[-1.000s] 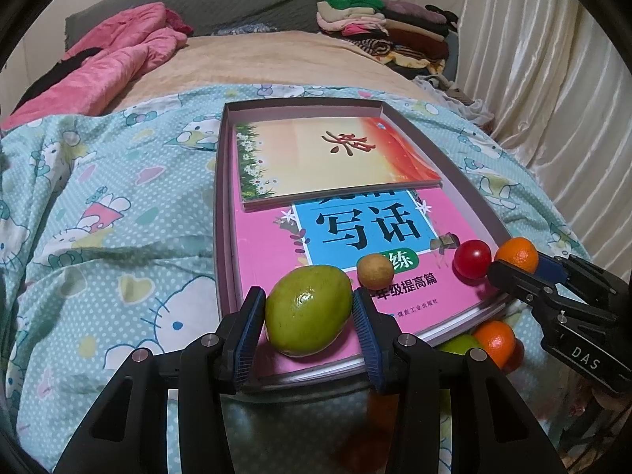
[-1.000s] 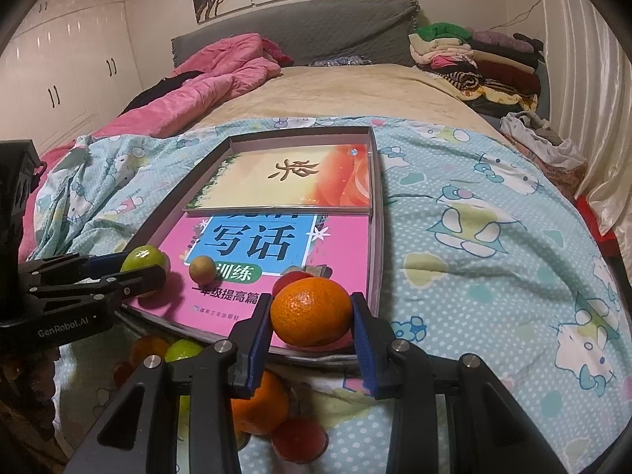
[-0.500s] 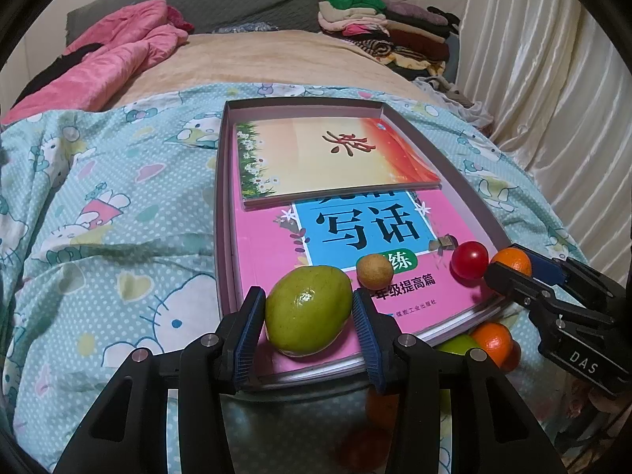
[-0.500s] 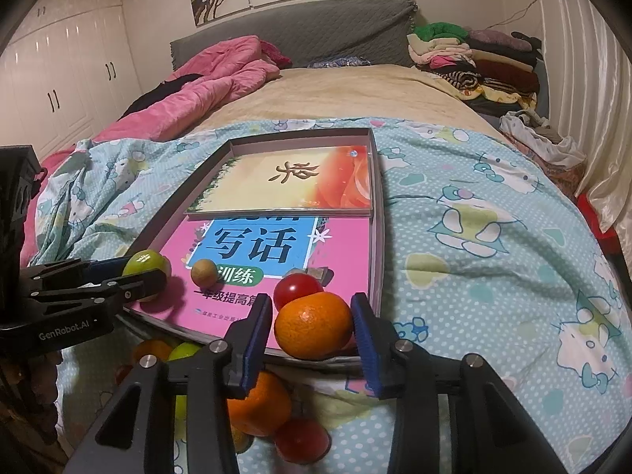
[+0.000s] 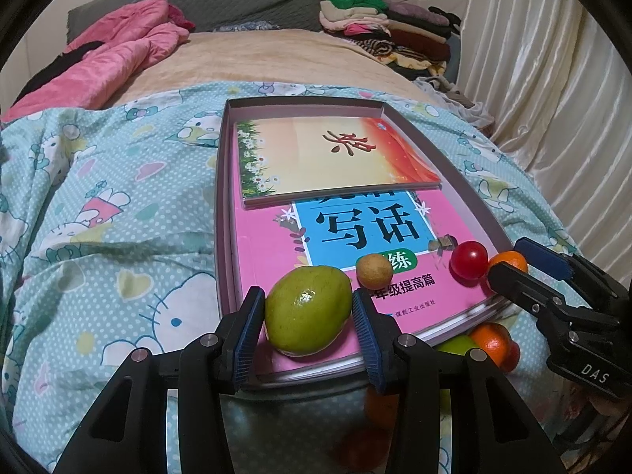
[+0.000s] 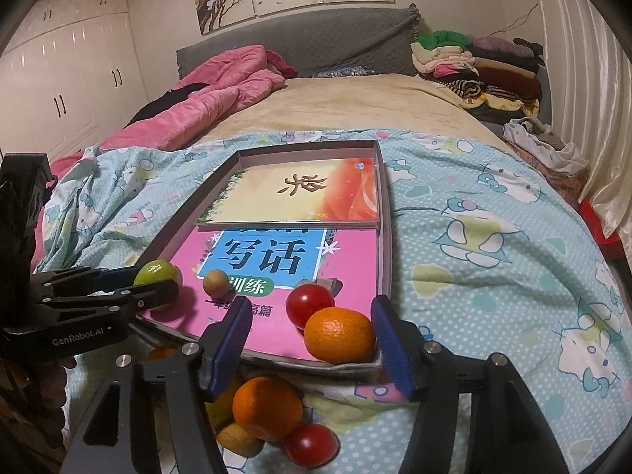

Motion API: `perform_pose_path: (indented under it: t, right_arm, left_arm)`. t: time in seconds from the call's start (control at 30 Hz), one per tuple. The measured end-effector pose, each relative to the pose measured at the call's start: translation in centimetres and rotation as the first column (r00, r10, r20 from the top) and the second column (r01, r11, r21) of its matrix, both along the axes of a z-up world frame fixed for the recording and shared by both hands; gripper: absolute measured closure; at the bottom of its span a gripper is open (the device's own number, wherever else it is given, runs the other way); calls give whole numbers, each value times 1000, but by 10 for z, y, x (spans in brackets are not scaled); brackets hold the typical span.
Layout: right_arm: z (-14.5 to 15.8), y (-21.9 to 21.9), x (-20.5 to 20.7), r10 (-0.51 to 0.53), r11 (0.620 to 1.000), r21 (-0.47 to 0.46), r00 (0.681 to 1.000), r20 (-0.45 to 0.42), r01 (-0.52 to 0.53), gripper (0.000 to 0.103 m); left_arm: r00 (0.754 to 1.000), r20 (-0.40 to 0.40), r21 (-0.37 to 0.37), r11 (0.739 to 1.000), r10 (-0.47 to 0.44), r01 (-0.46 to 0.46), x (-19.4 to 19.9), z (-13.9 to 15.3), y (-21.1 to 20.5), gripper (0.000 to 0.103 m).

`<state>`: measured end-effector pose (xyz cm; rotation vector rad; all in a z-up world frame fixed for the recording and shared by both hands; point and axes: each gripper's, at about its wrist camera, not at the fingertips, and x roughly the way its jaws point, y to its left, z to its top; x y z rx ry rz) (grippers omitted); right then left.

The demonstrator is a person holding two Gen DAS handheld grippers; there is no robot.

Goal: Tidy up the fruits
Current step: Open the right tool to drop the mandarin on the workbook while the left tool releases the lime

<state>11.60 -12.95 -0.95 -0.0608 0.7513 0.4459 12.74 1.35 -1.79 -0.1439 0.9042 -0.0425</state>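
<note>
My left gripper [image 5: 308, 316] is shut on a green fruit [image 5: 308, 310] at the near edge of the pink book [image 5: 268, 260], which lies in a shallow grey tray [image 5: 221, 197]. My right gripper [image 6: 310, 308] has its jaws opening. An orange [image 6: 339, 335] sits between them on the book at the tray's near right corner. The left pad stands well clear of the orange, the right pad close beside it. A red tomato [image 6: 309, 305] touches the orange. A small brown fruit [image 6: 215, 283] rests further left on the book.
Loose fruit lies on the blanket [image 6: 493, 296] below the tray's near edge, among it another orange [image 6: 266, 407] and a tomato [image 6: 312, 444]. A second book [image 6: 300, 197] fills the tray's far half. A pink quilt [image 6: 221, 87] and folded clothes [image 6: 474, 63] lie beyond.
The right gripper's jaws have spread apart, and the orange has sunk from between them onto the pink book beside the tomato. The left gripper still holds the green fruit in place.
</note>
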Motion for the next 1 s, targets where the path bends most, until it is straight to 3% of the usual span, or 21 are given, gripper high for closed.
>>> perform_pose_path:
  t: [0.3,0.43,0.53,1.0]
  right_arm:
    - [1,0,0,5,1000,15,1000,0,-5,35]
    - [1,-5,2,-24,999,33,1000,-5,24,25]
    - [-1,-11,6,-51,997,51,998,-27,52,25]
    - [3,-11,3,-48,998,47,999,1,48,24]
  left_arm:
    - [1000,-6,-4,1000,2,-2,0,1,1,55]
    - [1000,5,-32,999,3,-3,-2,5,3,54]
    - [1000,2,-33,999,5,-5,-2,6,2,45]
    - [998,49,-20,999,-25,26,-6,16,-4,41]
